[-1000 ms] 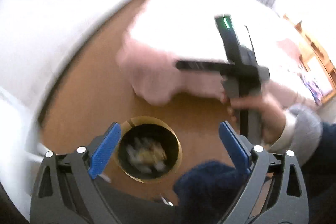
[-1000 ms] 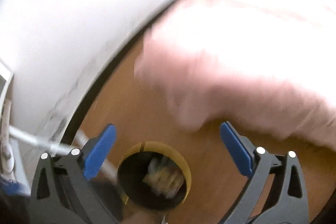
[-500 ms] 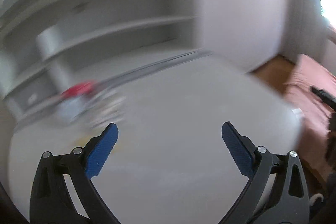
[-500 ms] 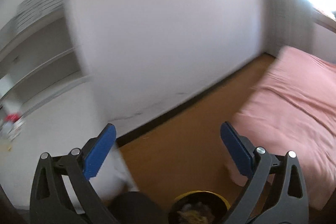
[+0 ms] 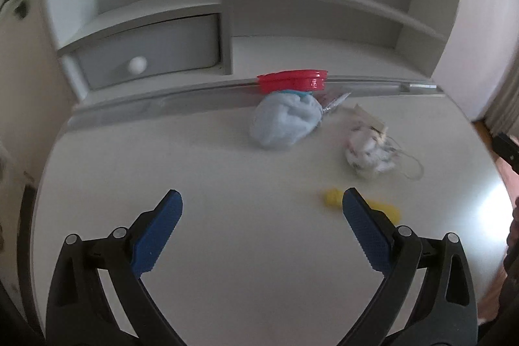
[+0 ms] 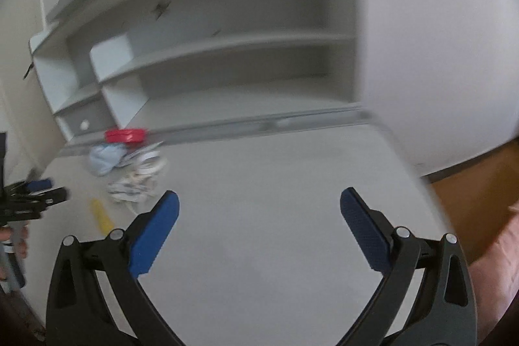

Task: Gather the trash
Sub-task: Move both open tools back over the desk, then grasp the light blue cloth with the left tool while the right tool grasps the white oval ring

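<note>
On the white desk (image 5: 227,184) lie a crumpled white paper wad (image 5: 368,151) with a thin string, a yellow scrap (image 5: 334,197), a light blue cloth ball (image 5: 285,122) and a shiny wrapper (image 5: 334,101). My left gripper (image 5: 261,227) hovers open over the desk, its right finger covering part of the yellow scrap. My right gripper (image 6: 258,231) is open over bare desk further right. In the right wrist view the paper wad (image 6: 133,184), the yellow scrap (image 6: 102,216), the blue cloth (image 6: 105,158) and the left gripper (image 6: 35,190) sit at the left.
A red lid (image 5: 293,80) rests against the ledge of the white shelf unit (image 5: 227,21), which has a drawer with a round knob (image 5: 138,64). Wooden floor (image 6: 476,193) and pink bedding (image 6: 496,255) lie off the desk's right edge.
Both grippers swung up and left from the black bin on the floor to the desk. The bin and bed have left the left wrist view; both grippers stayed open.
</note>
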A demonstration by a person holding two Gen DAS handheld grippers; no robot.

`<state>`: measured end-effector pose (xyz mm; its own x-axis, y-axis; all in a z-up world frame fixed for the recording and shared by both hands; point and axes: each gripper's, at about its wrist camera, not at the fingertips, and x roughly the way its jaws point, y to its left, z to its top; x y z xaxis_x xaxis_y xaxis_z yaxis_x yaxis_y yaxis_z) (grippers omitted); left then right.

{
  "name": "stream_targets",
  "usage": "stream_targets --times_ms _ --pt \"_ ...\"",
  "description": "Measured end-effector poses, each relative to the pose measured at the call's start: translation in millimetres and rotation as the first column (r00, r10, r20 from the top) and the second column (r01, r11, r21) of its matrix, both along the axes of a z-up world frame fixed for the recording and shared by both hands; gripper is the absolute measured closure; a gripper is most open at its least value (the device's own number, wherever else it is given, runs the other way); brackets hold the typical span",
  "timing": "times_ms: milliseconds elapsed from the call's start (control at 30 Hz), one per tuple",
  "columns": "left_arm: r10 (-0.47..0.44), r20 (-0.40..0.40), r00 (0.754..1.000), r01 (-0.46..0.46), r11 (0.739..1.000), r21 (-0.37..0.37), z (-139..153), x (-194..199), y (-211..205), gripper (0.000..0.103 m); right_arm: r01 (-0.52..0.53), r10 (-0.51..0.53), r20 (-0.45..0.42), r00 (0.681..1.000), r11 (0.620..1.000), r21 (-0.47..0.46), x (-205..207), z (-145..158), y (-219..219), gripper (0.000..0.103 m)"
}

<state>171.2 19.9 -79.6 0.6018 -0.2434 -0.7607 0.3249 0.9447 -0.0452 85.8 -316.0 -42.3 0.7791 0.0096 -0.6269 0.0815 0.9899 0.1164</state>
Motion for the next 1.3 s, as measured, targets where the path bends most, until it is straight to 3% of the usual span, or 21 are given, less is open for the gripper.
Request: stream_targets --times_ms 100,267,400,433,500,567,667,733,800,1067,1300 --pt "-0.049 -0.018 0.999 0.049 0.998 0.029 -11 30 -16 0.007 -0.094 0.095 -0.075 0.993 0.995 0.02 47 -2 35 0.007" --pt "-0.067 -0.09 0.994 0.068 0.998 0.002 -24 79 -17 0.007 -0.187 0.193 -0.182 0.964 0.981 0.049 111 -25 75 0.008" --pt "-0.106 -0.084 0.991 0.103 0.994 -0.038 -28 94 -14 0.013 -0.221 0.239 -0.276 0.931 0.97 0.097 155 -45 99 0.028" --pt "-0.122 -0.075 0.99 0.118 0.991 -0.059 -27 93 -13 0.024 -0.221 0.232 -0.262 0.937 0.973 0.068 156 -44 103 0.03" --pt "-0.16 -0.054 0.986 0.155 0.984 -0.083 -26 91 -14 0.042 -0.232 0.237 -0.259 0.936 0.971 0.05 158 -46 110 0.044" --pt "-0.195 -0.04 0.98 0.191 0.977 -0.089 -27 88 -16 0.074 -0.237 0.24 -0.253 0.937 0.971 0.044 155 -46 111 0.06" --pt "-0.215 -0.039 0.976 0.21 0.971 -0.113 -27 84 -12 0.082 -0.243 0.239 -0.234 0.942 0.97 0.012 152 -48 118 0.063" --pt "-0.208 -0.04 0.977 0.2 0.968 -0.149 -25 83 -4 0.084 -0.251 0.24 -0.217 0.946 0.968 -0.021 151 -50 124 0.063" --pt "-0.199 -0.025 0.98 0.191 0.966 -0.172 -21 81 1 0.085 -0.254 0.25 -0.209 0.945 0.967 0.009 151 -49 120 0.064" --pt "-0.177 0.042 0.983 0.182 0.963 -0.198 2 66 15 0.085 -0.199 0.188 -0.16 0.969 0.979 -0.053 148 -41 103 0.064" --pt "-0.184 0.103 0.977 0.207 0.93 -0.305 28 51 31 0.085 -0.188 0.181 -0.138 0.974 0.981 -0.039 147 -37 95 0.064"
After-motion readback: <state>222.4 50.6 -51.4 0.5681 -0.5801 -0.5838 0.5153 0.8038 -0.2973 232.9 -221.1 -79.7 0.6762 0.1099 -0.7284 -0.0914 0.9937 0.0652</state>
